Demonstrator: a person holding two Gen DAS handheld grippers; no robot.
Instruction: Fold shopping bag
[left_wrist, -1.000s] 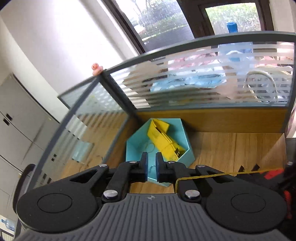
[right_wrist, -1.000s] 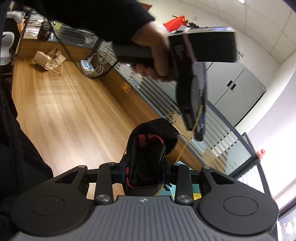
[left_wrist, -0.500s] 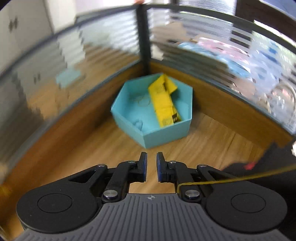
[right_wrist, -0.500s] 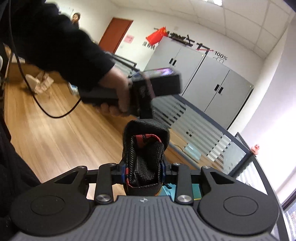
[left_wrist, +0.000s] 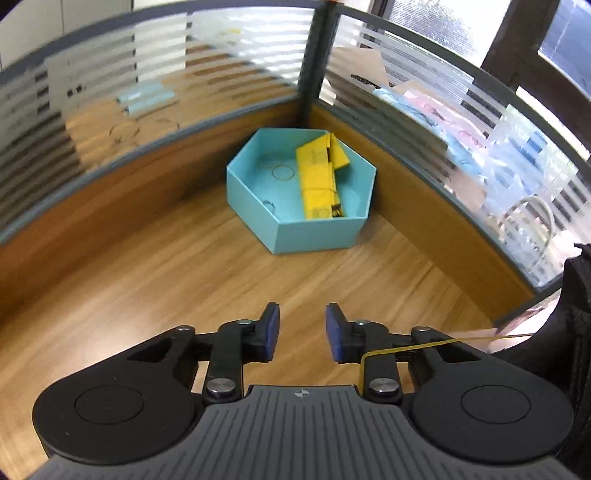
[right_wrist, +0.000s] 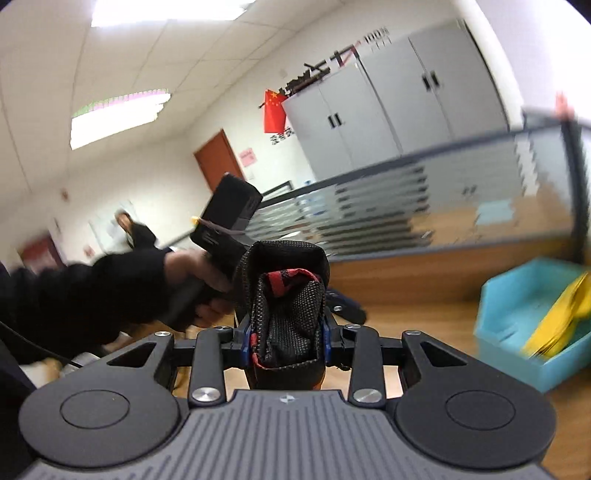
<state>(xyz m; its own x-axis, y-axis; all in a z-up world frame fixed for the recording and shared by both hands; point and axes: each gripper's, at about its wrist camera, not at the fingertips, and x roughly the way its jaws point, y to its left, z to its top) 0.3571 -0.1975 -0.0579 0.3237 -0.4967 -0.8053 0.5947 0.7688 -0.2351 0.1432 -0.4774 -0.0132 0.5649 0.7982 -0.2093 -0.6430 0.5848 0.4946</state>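
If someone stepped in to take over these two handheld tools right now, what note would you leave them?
Left tool: open, nothing between its fingers; jaws have just been opening. A yellow rubber band is hooked over its right finger arm.
Right tool: shut on a folded black bag, held up off the desk.
Blue tray sits in the desk corner with a folded yellow bag and loose bands inside.
Done: black bag looks folded into a bundle.
Left, likely: band it and put it in the tray.
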